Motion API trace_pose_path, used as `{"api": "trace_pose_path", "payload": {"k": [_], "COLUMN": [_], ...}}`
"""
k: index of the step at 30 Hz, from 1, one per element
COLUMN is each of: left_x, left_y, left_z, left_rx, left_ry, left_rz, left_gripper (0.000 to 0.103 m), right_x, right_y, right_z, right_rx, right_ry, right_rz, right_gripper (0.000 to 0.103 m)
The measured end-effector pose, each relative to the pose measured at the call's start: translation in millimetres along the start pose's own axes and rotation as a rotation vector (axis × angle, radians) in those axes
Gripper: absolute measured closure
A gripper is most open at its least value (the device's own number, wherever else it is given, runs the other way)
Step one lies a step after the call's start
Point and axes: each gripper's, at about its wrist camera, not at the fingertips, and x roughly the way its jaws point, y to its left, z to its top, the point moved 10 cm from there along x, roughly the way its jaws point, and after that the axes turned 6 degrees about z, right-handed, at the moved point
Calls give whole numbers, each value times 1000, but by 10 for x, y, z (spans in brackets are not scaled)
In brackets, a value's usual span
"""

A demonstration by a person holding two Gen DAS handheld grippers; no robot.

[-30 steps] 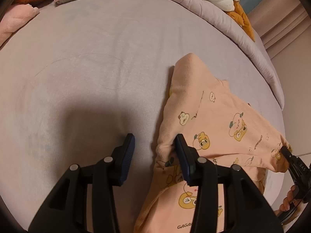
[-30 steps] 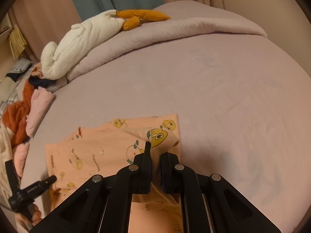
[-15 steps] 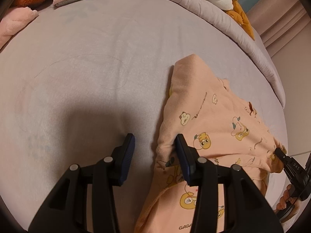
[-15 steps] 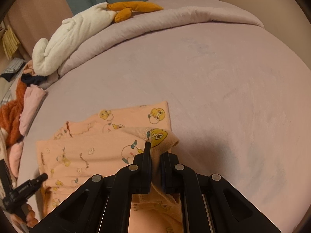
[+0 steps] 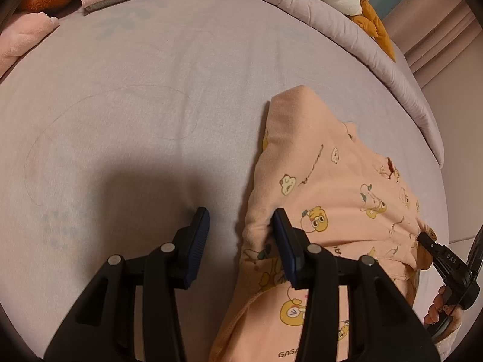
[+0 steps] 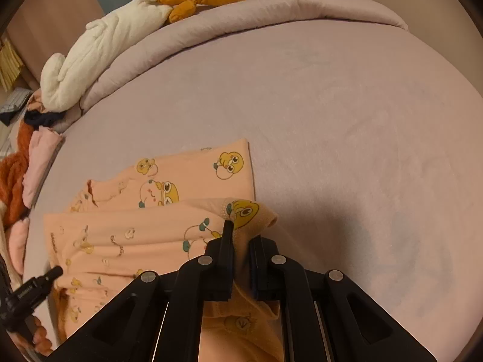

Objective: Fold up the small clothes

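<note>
— Where is the garment?

— The small peach cotton garment printed with yellow cartoon ducks (image 6: 169,208) lies on the mauve bed sheet (image 6: 347,126), partly doubled over itself, near the front edge.

— And the right gripper (image 6: 241,238)?

— Its fingers are pinched on a lifted corner of the peach cloth, above the flat layer.

— The left gripper (image 5: 241,229)?

— Spread wide over the sheet; its right finger touches the garment's left edge, gripping nothing.

— Anything else around?

— A cream plush toy with orange feet (image 6: 99,48) rests on the rolled mauve duvet (image 6: 241,21) at the far side.
</note>
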Motion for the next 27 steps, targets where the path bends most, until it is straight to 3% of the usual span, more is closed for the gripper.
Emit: {"api": "trace_pose_path", "payload": {"k": [21,24,27], "left_x": [28,28,27], "left_y": [-19,-18,-13], "left_z": [5,-4,-8], "left_rx": [15,21,19], "left_ry": [-8,-16,-14], "left_rz": [-1,-1,-5], "left_gripper": [55,55,55], "right_x": [145,134,135], "right_y": [-40,-50,-74], "right_z": [-20,-2,5], "right_rx": [-6,-15,-2], "right_ry": [41,38,37], "right_rz": [-28,-56,-51], "right_gripper": [94,85,83]}}
